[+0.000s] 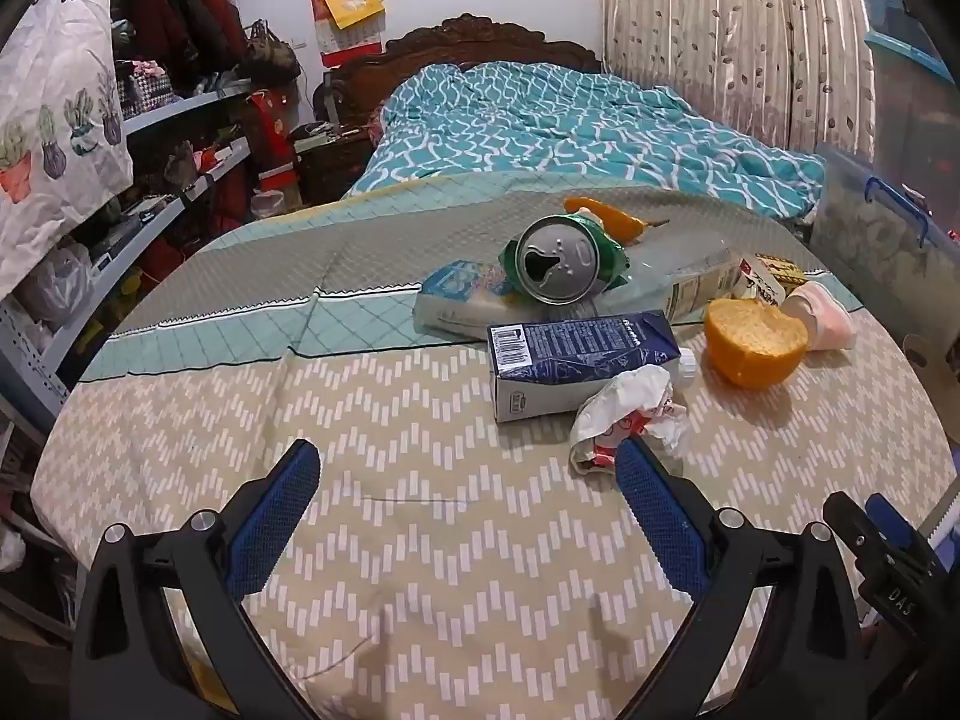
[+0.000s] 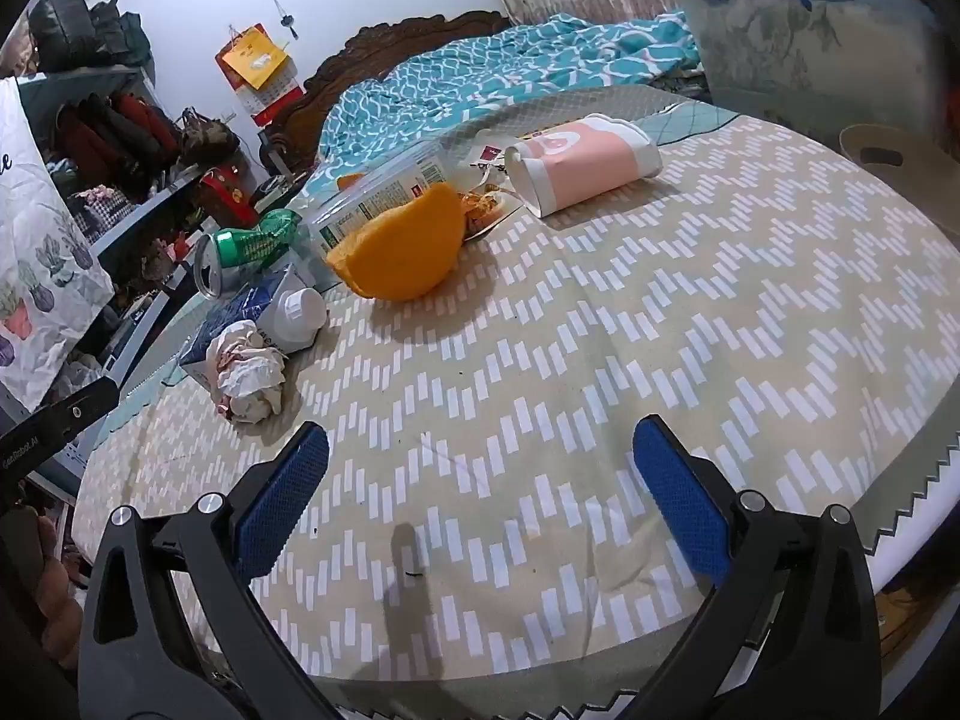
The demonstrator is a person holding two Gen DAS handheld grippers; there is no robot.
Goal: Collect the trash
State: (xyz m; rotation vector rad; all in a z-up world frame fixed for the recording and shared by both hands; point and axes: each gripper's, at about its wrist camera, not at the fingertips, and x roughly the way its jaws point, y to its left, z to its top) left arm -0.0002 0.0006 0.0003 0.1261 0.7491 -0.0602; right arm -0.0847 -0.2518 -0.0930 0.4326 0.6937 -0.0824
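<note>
Left gripper [image 1: 468,474]: jaws wide, empty, just short of crumpled white paper wad [image 1: 630,414]. Right gripper [image 2: 480,462]: jaws wide, empty, beside that wad.

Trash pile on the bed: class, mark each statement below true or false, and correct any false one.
1. Both grippers, left gripper and right gripper, are open and empty. True.
2. The green can stands upright. False: it lies on its side, opened top facing the left wrist camera.
3. The crumpled paper lies against the blue carton. True.
4. The orange peel sits inside the pink cup. False: it rests on the bedcover, apart from the cup, which lies on its side.
</note>
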